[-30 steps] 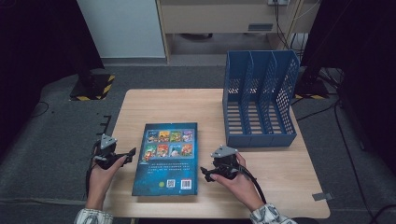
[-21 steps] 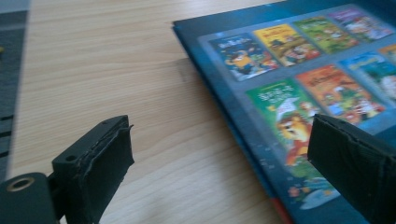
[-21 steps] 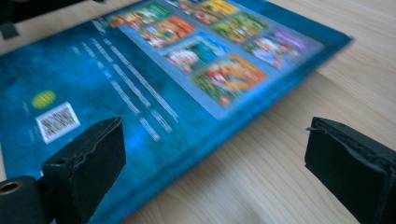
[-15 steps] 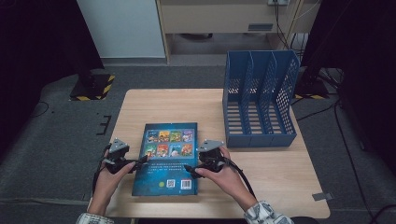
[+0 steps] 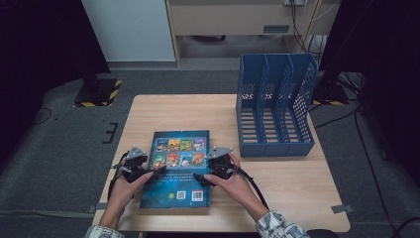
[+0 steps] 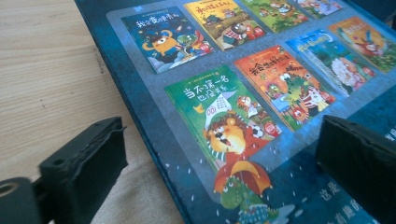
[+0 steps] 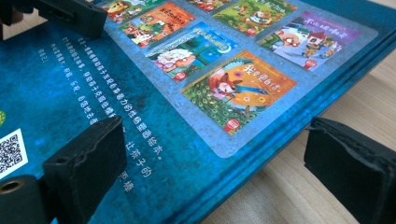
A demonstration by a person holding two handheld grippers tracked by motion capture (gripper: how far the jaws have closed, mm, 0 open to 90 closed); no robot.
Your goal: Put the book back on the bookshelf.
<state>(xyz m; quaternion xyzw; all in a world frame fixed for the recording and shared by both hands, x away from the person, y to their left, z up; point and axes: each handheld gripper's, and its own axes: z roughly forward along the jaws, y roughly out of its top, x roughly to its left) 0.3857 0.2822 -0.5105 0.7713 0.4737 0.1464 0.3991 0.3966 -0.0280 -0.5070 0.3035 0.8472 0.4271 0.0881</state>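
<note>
Blue file rack (image 5: 275, 106) beyond the flat book (image 5: 177, 168); left gripper (image 5: 148, 174) and right gripper (image 5: 202, 177) spread wide astride its edges, seemingly not gripping.

book (image 6: 243, 116) cover: "当不第一名也没关系" on green thumbnail | QR code (image 7: 10, 153) | other print unreadable

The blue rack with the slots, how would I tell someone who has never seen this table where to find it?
Start at the wooden table and look to its far right corner. There stands the blue file rack, upright, apart from the flat book nearer the person. It is the table's one tall thing, with perforated dividers forming three open slots.
</note>
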